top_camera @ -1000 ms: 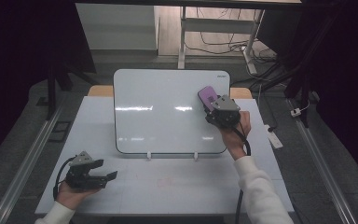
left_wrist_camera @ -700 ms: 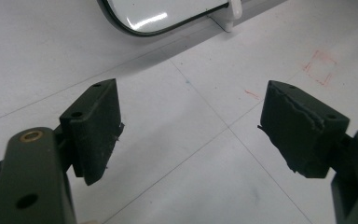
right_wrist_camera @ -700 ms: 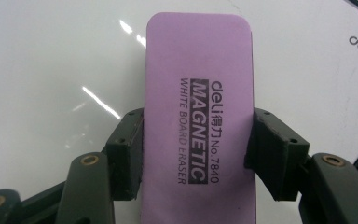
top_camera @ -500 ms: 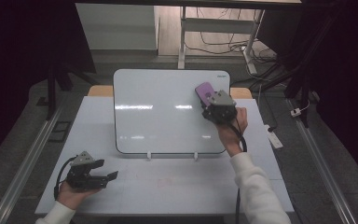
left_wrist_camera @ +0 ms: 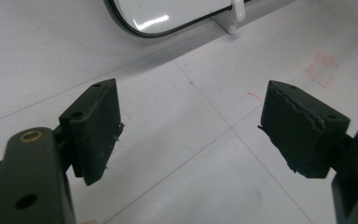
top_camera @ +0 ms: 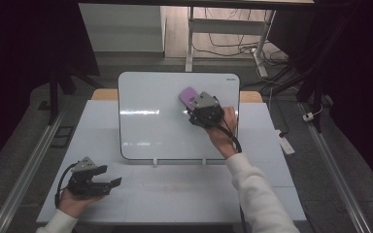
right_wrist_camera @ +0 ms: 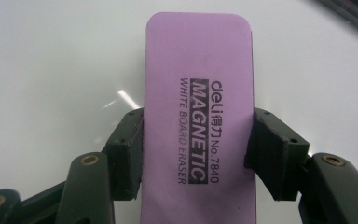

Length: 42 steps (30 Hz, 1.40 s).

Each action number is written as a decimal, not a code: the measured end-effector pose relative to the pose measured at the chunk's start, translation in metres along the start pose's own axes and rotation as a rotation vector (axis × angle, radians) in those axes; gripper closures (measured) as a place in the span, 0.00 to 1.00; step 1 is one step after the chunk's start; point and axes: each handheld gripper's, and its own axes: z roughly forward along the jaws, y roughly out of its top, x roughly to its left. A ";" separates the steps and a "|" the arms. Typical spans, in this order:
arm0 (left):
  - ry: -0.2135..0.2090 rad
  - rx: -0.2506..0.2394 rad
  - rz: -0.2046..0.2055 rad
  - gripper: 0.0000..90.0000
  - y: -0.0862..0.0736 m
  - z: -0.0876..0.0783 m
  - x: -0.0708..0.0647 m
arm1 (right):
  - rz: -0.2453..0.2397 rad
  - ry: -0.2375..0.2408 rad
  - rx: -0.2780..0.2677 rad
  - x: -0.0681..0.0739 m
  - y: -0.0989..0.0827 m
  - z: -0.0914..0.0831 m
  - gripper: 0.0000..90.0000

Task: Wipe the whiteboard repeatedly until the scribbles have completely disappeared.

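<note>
Two claws: one works, one waits — the right claw (top_camera: 200,108) grasps the purple eraser (top_camera: 189,96); the left claw (top_camera: 108,183) is released.
Step in hand: wiping the whiteboard (top_camera: 155,126), by my reading; the eraser sits over the board's upper right part, with the board's surface close behind it in the right gripper view.
Eraser and right claw: the eraser (right_wrist_camera: 197,116) stands lengthwise between the jaws, which press its two long sides near the lower half; its printed face looks back at the camera, and its top end juts well past the fingertips (right_wrist_camera: 270,144).
Left claw: jaws wide apart with nothing between them (left_wrist_camera: 191,135), over the desk (left_wrist_camera: 205,186) below the whiteboard's lower left corner (left_wrist_camera: 135,28).
Next move: likely a steady sweep across the whiteboard — flat contact, grip kept firm so the eraser does not twist.
</note>
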 end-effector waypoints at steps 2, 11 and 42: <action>-0.003 0.000 0.003 0.23 0.000 0.000 0.000 | 0.000 0.030 0.004 -0.001 -0.002 -0.003 0.45; -0.014 0.004 0.007 0.23 0.000 0.001 -0.001 | 0.177 0.036 -0.016 -0.034 -0.029 -0.041 0.45; -0.042 -0.018 0.032 0.24 0.004 0.003 -0.007 | 0.235 0.325 -0.061 0.033 -0.114 -0.110 0.45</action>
